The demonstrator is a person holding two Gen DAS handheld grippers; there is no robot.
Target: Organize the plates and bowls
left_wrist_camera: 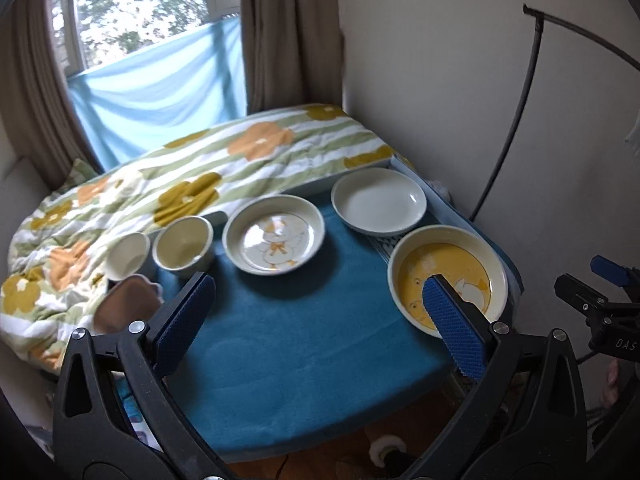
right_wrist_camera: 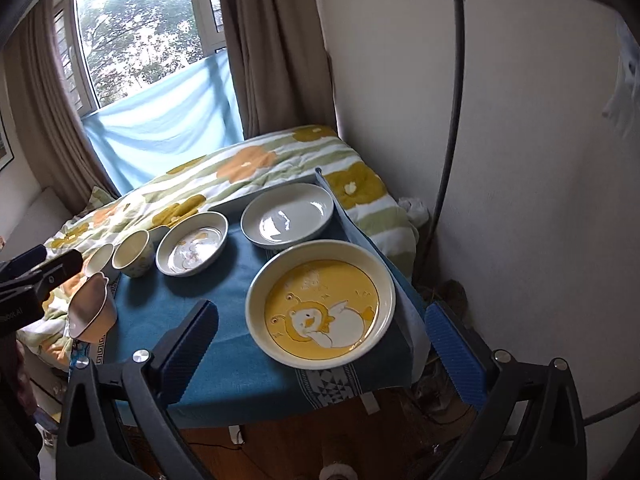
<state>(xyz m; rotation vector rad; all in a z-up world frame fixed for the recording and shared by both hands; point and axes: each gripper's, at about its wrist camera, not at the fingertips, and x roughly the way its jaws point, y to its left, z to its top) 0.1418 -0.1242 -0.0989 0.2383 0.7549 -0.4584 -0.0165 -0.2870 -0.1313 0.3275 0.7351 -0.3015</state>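
Bowls (left_wrist_camera: 184,246) left of plates (left_wrist_camera: 378,206) on table (left_wrist_camera: 300,340).

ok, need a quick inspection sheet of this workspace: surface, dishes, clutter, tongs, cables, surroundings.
Surface: blue tablecloth on a small table.
Job's things: yellow duck plate, white plate, pale duck plate, two cups, tilted pink bowl; none stacked.
Clutter: nothing seen.
Tongs: left tongs open, empty; right tongs open, empty, yellow duck plate showing between the fingers.
Cables: dark cable along the wall.
Surroundings: floral quilt, curtains, window.
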